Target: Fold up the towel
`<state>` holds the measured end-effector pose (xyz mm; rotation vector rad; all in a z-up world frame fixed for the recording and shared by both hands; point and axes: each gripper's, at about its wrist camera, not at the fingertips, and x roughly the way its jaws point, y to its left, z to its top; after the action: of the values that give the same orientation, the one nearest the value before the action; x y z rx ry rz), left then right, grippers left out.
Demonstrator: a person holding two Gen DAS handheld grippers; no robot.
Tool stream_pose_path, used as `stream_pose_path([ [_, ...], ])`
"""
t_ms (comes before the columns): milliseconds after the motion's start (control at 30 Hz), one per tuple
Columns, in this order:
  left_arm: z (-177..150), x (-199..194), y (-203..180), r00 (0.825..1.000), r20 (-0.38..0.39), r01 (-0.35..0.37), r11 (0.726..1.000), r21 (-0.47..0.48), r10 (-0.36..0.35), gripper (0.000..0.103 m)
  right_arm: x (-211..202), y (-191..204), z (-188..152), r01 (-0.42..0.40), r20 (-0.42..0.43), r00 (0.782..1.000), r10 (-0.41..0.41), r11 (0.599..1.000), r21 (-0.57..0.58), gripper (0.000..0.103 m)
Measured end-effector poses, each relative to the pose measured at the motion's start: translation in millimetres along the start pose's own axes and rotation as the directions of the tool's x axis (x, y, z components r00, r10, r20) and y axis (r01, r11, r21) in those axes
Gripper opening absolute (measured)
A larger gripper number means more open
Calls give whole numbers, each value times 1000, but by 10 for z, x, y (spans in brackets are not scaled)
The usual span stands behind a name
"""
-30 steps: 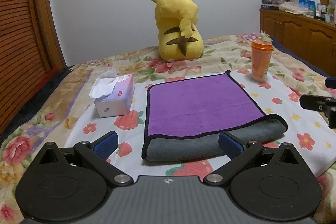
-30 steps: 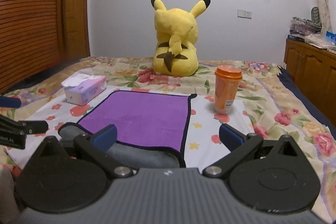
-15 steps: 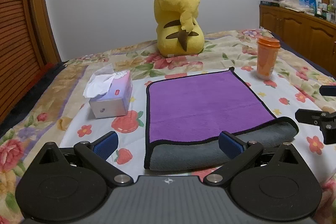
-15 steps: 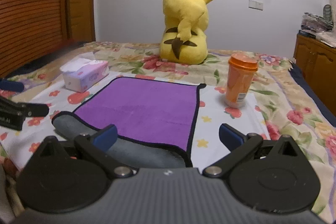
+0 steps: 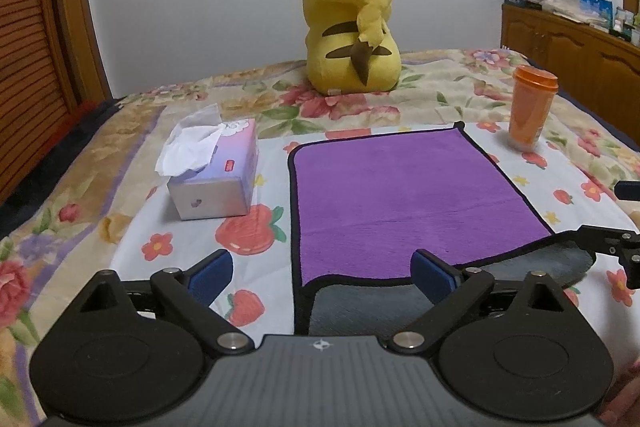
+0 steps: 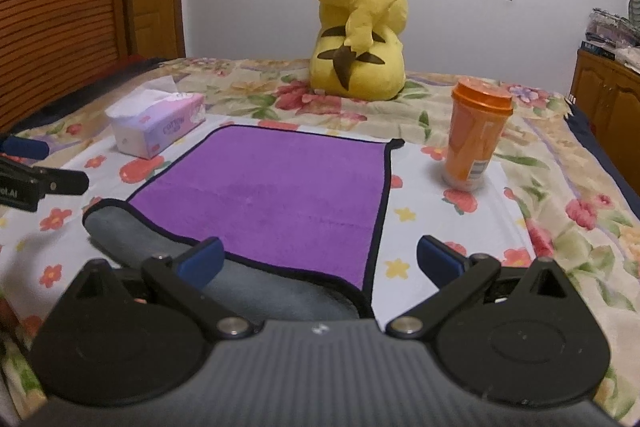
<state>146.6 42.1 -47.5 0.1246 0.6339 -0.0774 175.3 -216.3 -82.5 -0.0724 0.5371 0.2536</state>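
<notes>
A purple towel [image 5: 400,199] with black trim lies flat on the flowered bedspread; its near edge is turned over and shows a grey underside [image 5: 360,307]. It also shows in the right wrist view [image 6: 280,195]. My left gripper [image 5: 322,273] is open and empty, over the towel's near left corner. My right gripper [image 6: 318,259] is open and empty, over the near right corner. Each gripper shows at the edge of the other's view: the right gripper [image 5: 616,247] and the left gripper [image 6: 36,179].
A tissue box [image 5: 216,179] stands left of the towel. An orange cup [image 5: 530,107] stands at the towel's far right. A yellow Pikachu plush [image 5: 352,27] sits behind. A wooden cabinet [image 5: 580,47] is at the right, wooden panelling [image 5: 32,47] at the left.
Both grippers have moved forward and lower toward the towel's near folded edge. Both stay open. The towel has not moved.
</notes>
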Motion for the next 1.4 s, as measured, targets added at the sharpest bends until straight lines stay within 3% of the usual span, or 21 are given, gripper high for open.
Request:
stream_pose_path([
  [167, -3, 131, 75, 999, -36, 18, 1000, -13, -18, 89, 113, -23, 8, 1, -24, 1000, -1, 1000, -2, 102],
  [333, -9, 262, 117, 997, -72, 20, 1000, -4, -20, 88, 212, -47, 1, -8, -54, 999, 8, 1000, 1, 101],
  [400, -26, 324, 138, 995, -94, 24, 1000, 1, -24, 88, 260, -60, -4, -18, -75, 997, 18, 1000, 5, 88],
  [433, -36, 356, 155, 994, -106, 29, 1000, -1, -29, 86, 289, -64, -11, -25, -89, 996, 26, 1000, 8, 87],
  [867, -137, 666, 199, 974, -210, 83, 996, -15, -85, 58, 522, -131, -110, -43, -213, 976, 53, 998, 50, 87],
  [1033, -163, 683, 169, 969, -222, 106, 994, -14, -106, 53, 593, -193, -136, -62, -260, 962, 85, 993, 97, 87],
  [1233, -168, 678, 136, 965, -229, 124, 992, -13, -124, 44, 596, -215, -135, -88, -276, 954, 119, 989, 123, 75],
  [1400, -168, 652, 122, 966, -222, 131, 991, -11, -130, 36, 589, -246, -106, -92, -279, 952, 125, 988, 126, 58],
])
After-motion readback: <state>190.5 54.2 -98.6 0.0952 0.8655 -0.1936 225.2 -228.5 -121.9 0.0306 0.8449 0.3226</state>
